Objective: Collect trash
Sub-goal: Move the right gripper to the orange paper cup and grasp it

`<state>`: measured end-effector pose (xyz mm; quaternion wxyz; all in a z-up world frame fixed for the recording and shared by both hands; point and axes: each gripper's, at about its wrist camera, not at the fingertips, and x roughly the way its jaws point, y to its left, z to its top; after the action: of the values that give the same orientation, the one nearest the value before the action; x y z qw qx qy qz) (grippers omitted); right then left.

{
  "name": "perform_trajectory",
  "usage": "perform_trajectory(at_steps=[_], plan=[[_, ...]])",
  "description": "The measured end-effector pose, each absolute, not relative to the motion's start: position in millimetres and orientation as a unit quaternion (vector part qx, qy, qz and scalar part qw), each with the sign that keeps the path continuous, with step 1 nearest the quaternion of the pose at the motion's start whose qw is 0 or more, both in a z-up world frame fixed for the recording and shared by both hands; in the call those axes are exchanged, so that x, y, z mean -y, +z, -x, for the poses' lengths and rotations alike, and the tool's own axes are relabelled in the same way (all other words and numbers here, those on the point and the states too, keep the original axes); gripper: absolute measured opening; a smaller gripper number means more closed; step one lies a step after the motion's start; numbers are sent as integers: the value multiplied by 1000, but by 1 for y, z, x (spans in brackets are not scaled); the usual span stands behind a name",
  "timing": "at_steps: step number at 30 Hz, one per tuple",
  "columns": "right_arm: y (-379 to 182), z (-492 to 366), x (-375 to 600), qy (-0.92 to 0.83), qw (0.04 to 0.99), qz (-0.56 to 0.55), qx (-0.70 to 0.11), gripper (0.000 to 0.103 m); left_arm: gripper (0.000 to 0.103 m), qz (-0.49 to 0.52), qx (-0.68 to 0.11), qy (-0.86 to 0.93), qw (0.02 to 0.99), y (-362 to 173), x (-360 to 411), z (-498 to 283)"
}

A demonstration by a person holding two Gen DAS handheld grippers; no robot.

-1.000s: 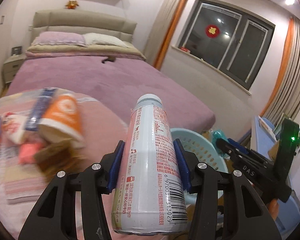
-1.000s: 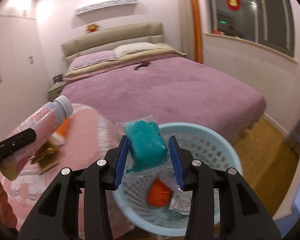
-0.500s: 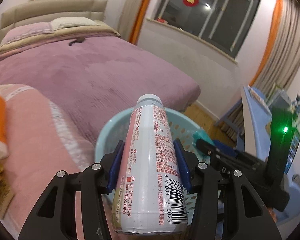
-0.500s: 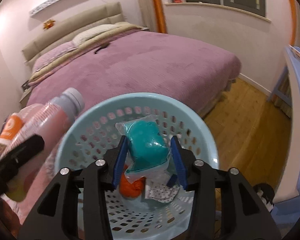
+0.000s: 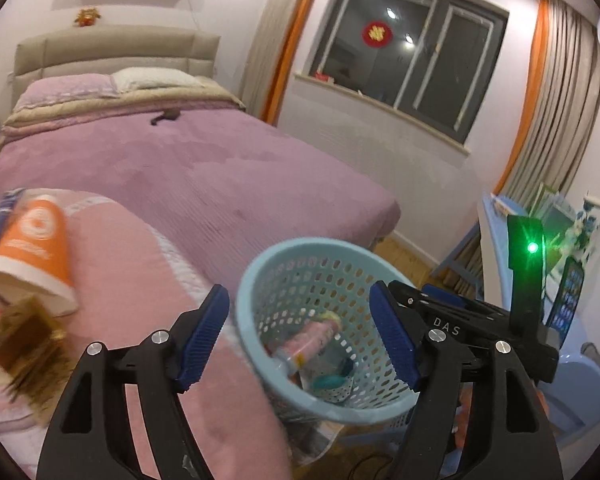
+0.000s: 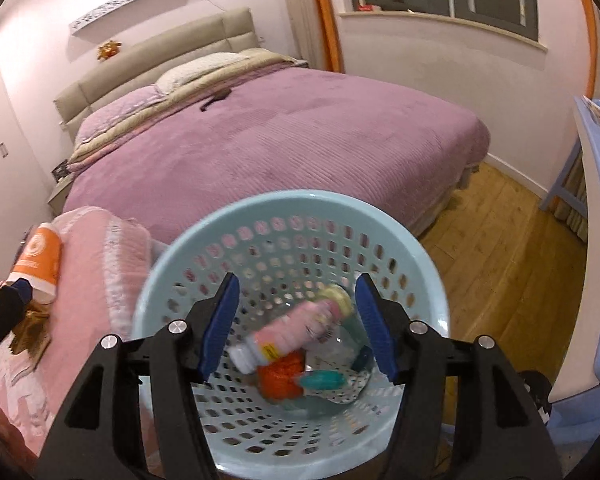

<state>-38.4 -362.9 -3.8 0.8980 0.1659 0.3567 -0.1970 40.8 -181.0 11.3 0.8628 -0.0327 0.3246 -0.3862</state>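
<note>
Both claws stand open with nothing between their blue pads, and both have just been opening. The left claw [image 5: 300,332] hangs beside the rim of the light-blue perforated basket [image 5: 260,280], at the edge of a pink-covered surface [image 5: 140,264]. The right claw [image 6: 296,320] points down into the same basket [image 6: 204,240] from above.

Inside the basket, a pink-labelled bottle [image 6: 288,340] with a white cap lies tilted and blurred on top of an orange piece of trash [image 6: 280,380]. Next to them lies a teal packet [image 6: 324,380] on a crumpled patterned wrapper [image 6: 348,390].

On the pink surface, an orange paper cup [image 5: 32,256] lies on its side. Just in front of it is a blurred brown-gold packet [image 5: 24,340]. Behind all this stretches a bed [image 5: 204,176] with a purple cover.
</note>
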Motion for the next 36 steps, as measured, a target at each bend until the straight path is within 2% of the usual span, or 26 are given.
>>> perform_trajectory(at_steps=[6, 15, 23, 32, 36], plan=[[22, 36, 325, -161, 917, -148, -335, 57, 72, 59, -302, -352, 884, 34, 125, -36], [39, 14, 238, -58, 938, -112, -323, 57, 81, 88, -277, -212, 933, 52, 3, -49], [41, -22, 153, 27, 943, -64, -325, 57, 82, 107, -321, -89, 937, 32, -104, -90], [43, -78, 100, 57, 936, -51, -345, 57, 82, 86, -388, -44, 917, -20, -138, -150], [40, -101, 88, 54, 932, -44, -355, 65, 82, 95, -392, -33, 915, -32, -143, -161]])
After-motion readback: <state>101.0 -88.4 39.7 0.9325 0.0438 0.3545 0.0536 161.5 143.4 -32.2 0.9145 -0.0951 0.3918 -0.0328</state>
